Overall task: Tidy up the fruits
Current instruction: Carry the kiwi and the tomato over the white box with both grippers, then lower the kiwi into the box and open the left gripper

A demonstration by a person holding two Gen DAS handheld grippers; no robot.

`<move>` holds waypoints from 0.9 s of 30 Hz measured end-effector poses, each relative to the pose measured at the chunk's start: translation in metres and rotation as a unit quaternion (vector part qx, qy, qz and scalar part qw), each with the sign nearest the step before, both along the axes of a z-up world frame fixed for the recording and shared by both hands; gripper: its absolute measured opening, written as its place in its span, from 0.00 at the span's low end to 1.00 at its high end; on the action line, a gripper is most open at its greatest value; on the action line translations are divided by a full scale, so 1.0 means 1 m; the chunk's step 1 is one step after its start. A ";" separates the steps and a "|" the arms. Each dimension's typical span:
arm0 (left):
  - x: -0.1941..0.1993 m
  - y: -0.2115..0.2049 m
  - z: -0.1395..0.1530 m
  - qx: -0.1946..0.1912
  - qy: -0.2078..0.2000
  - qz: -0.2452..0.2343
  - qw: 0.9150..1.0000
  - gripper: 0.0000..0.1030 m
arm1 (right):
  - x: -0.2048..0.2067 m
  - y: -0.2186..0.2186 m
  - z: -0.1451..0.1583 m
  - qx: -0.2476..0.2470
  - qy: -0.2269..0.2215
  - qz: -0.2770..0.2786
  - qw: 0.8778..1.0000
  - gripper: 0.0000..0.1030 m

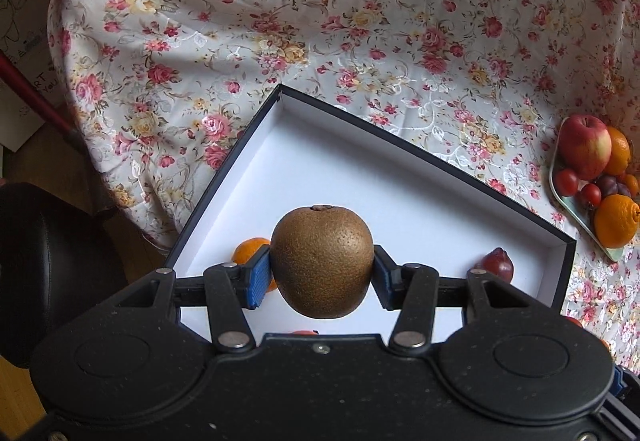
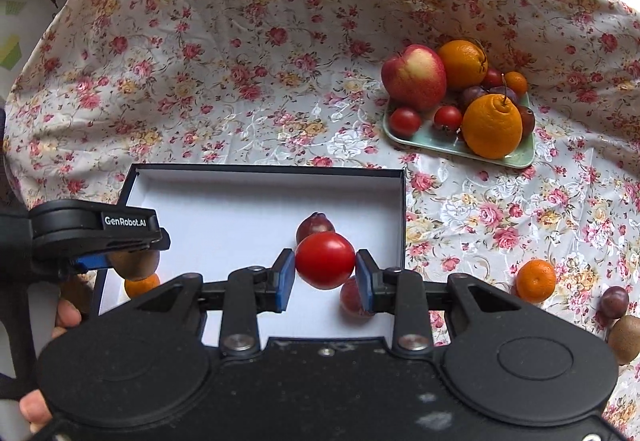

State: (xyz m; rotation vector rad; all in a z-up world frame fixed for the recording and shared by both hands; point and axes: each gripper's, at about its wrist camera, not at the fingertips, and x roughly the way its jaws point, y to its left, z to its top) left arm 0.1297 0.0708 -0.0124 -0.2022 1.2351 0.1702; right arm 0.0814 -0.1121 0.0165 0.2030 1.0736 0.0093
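Observation:
My left gripper (image 1: 322, 275) is shut on a brown kiwi (image 1: 322, 261) and holds it above the near left part of a white-lined dark box (image 1: 360, 169). A small orange (image 1: 250, 247) and a dark red plum (image 1: 498, 263) lie in the box. My right gripper (image 2: 325, 275) is shut on a red tomato (image 2: 325, 260) above the same box (image 2: 240, 209). Two plums (image 2: 316, 226) (image 2: 352, 299) lie under it. The left gripper (image 2: 120, 257) with the kiwi (image 2: 134, 265) shows at the box's left edge, over the small orange (image 2: 141, 285).
A pale green plate (image 2: 440, 143) at the back right holds an apple (image 2: 414, 76), two oranges, tomatoes and plums; it also shows in the left wrist view (image 1: 576, 211). On the floral cloth right of the box lie a mandarin (image 2: 535, 280), a plum (image 2: 614, 301) and a kiwi (image 2: 626, 339).

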 end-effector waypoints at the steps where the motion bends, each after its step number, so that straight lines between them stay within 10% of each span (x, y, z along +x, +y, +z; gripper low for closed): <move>1: -0.001 -0.002 0.000 -0.003 0.006 -0.006 1.000 0.55 | 0.000 0.001 -0.001 -0.001 0.000 0.002 1.000 0.32; 27: -0.044 -0.025 0.006 0.025 -0.030 -0.083 0.996 0.54 | -0.004 0.013 -0.015 -0.041 0.057 0.037 0.997 0.33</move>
